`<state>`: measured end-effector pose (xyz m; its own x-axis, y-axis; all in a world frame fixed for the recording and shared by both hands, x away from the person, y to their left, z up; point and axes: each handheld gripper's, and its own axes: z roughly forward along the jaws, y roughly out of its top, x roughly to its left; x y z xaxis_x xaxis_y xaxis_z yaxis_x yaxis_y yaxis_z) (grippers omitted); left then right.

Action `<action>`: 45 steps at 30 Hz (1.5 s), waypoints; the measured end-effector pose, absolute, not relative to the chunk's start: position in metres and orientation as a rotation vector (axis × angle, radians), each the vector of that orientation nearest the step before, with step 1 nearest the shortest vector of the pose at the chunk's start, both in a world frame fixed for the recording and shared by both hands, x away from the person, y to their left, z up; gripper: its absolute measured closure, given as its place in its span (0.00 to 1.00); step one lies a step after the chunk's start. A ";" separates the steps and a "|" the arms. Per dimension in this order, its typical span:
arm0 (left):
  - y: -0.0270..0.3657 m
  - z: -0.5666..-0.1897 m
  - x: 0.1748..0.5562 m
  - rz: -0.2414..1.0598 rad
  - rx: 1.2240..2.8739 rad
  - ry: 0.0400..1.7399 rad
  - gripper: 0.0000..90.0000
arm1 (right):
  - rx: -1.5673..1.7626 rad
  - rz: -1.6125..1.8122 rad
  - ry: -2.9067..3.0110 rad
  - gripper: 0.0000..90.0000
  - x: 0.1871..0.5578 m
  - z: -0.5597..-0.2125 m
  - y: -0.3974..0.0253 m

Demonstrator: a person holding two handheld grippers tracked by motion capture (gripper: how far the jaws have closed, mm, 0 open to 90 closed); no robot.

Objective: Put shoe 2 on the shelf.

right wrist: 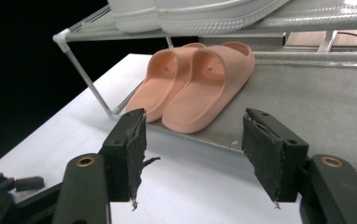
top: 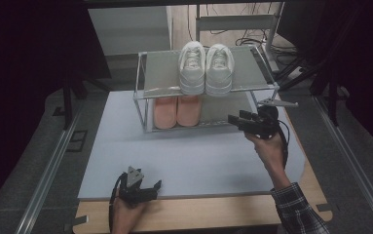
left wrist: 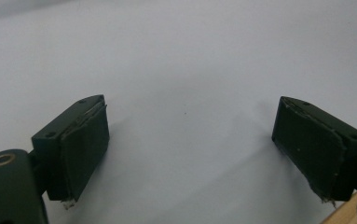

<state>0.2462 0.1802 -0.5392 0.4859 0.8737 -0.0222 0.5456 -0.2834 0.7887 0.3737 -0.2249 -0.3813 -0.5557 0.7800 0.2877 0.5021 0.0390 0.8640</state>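
Right, peach slides (right wrist: 199, 84), smooth one-piece foam, paired on lower shelf just ahead of right claw (right wrist: 192, 156), jaws spread, empty; left claw (left wrist: 192, 154) spread too.

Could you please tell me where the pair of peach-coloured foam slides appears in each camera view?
High view: the pair of peach-coloured foam slides sits centre-left, on the lower shelf of the metal-framed shoe rack, below the white sneakers.
Left gripper view: not in it; the pale table surface lies beyond the jaws.
Right gripper view: upper centre, beyond the open jaws.
Shared landmark: the rack.
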 end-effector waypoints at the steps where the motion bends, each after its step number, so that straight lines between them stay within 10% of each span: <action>1: 0.180 -0.539 0.246 0.546 1.968 1.171 0.12 | 1.307 1.521 2.061 0.44 0.372 -0.382 -0.225; 45: 0.180 -0.539 0.246 0.548 1.966 1.171 0.12 | 1.186 1.265 2.218 0.16 0.309 -0.421 -0.241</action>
<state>0.2463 0.1801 -0.5393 0.4851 0.8742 -0.0214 0.5440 -0.2825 0.7901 0.3089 -0.2408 -0.4210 -0.6016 0.7903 0.1162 0.5025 0.2613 0.8241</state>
